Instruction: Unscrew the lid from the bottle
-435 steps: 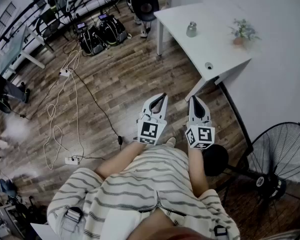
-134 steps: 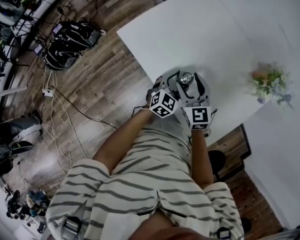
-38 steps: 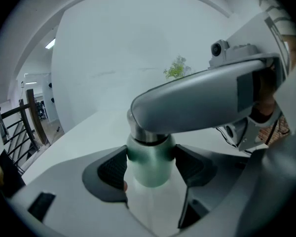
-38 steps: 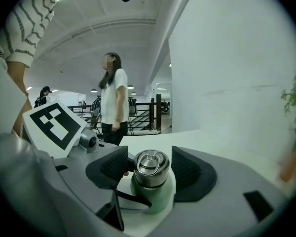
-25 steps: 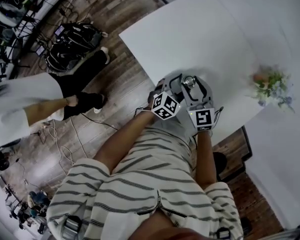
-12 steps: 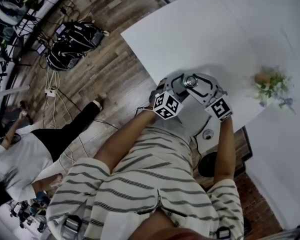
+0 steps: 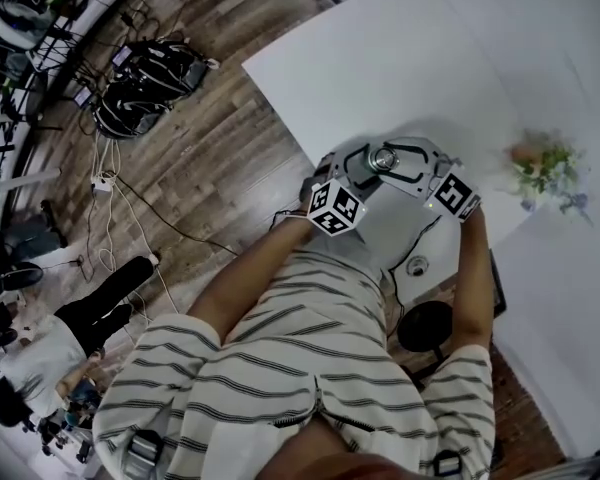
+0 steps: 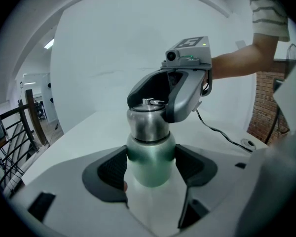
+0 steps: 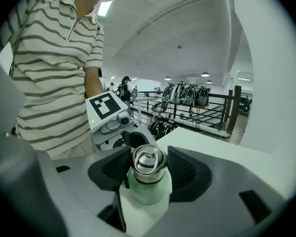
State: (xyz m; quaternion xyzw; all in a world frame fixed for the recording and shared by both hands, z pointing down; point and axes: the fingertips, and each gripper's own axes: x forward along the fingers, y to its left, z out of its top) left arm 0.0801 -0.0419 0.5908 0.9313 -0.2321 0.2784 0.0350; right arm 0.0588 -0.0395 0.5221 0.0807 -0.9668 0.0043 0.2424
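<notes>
Left claw (image 8: 152, 167) is clamping the green bottle (image 8: 150, 154), right claw (image 9: 149, 171) gripping its steel lid (image 9: 148, 162); plant (image 7: 545, 168) sitting at three o'clock on white table (image 7: 380, 58).

White table (image 7: 380, 58) under 1 green bottle (image 8: 150, 157), 1 small potted plant (image 7: 545, 173), 1 round disc (image 7: 416, 265), 1 cable (image 8: 222, 135).

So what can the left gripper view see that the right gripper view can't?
Only the left gripper view shows the brick wall, the cable lying on the table, and the right gripper clamped on the lid. Only the right gripper view shows the ring on top of the lid and the backpacks far behind. Both show the green bottle squeezed between jaws, standing on the white table.
</notes>
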